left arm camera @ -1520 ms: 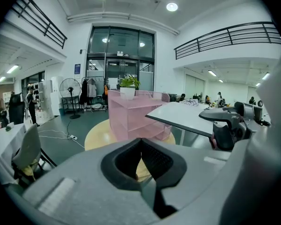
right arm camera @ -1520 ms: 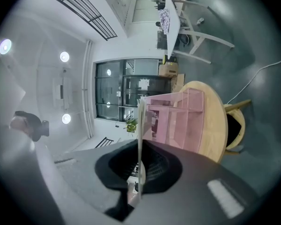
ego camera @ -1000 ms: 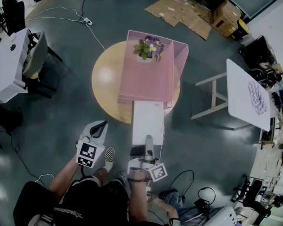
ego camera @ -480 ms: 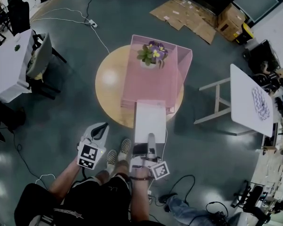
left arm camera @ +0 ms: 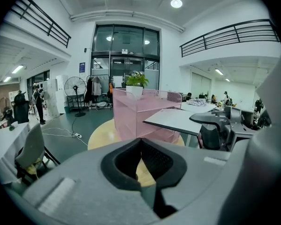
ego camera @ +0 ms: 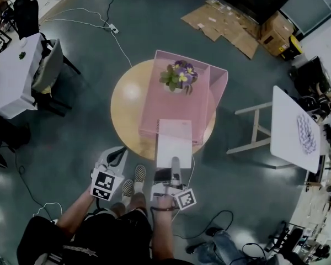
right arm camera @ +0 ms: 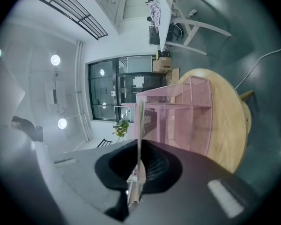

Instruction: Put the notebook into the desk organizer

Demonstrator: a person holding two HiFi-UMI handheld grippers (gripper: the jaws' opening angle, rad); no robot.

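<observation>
While the right gripper point(ego camera: 175, 169) pinches the near edge of the flat white notebook point(ego camera: 174, 145) with its jaws closed tight on it, the book juts out level towards the middle of the head view. Its far edge lies at the lower front of the pink translucent desk organizer point(ego camera: 218, 87), and by my judgement it is not yet inside a compartment.

The main risk is a missed slot. In the right gripper view the notebook shows edge-on, close to the organizer's front dividers. If it meets a shelf edge or side wall instead of an opening, it would probably stop there.

A further push could then slide the light plastic organizer back across the round wooden table point(ego camera: 124, 95). That in turn could rock the small potted plant with purple and yellow flowers point(ego camera: 178, 76) standing on top of it, at the upper middle of the frame.

Nothing braces the organizer. The left gripper point(ego camera: 115, 154) hangs at the lower left, well apart from it, with its jaws pressed together on nothing.

Since the notebook is gripped by one end only, a knock at its far end could also twist it between the pads or let it droop below the opening.
</observation>
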